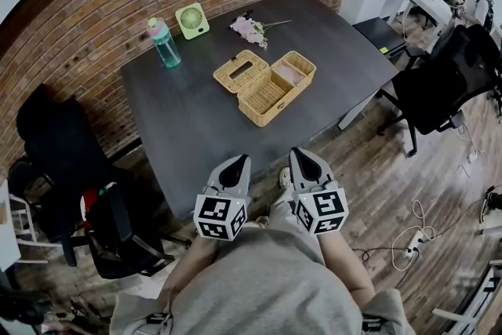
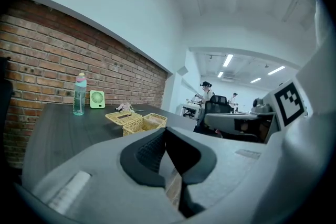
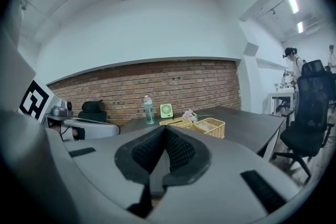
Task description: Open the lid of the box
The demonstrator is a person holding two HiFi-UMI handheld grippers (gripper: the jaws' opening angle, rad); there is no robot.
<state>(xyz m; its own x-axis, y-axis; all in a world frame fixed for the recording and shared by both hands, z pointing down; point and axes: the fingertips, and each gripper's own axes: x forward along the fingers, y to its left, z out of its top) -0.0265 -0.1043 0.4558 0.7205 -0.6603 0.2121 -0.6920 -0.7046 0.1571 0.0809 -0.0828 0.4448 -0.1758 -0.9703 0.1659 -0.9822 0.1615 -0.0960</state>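
The dark table (image 1: 196, 129) took up the middle of the room, with its far edge close to the brick wall. On its far half stood the woven box (image 1: 284, 84). Its lid (image 1: 241, 71) lay turned back flat on the table, at the left of the box and touching it along one edge, so the inside was open to view.

The two hand-held grippers were below the near edge, close to the person's body and well apart from the box. The left hand-held gripper (image 1: 236, 166) was clenched on nothing, and the right hand-held gripper (image 1: 304, 162) the same.

Farther left stood a bottle (image 1: 165, 41), a small green fan (image 1: 192, 20) and some flowers (image 1: 252, 29).

To my judgement the opening was already done, and the next move called only for keeping away from the lid.
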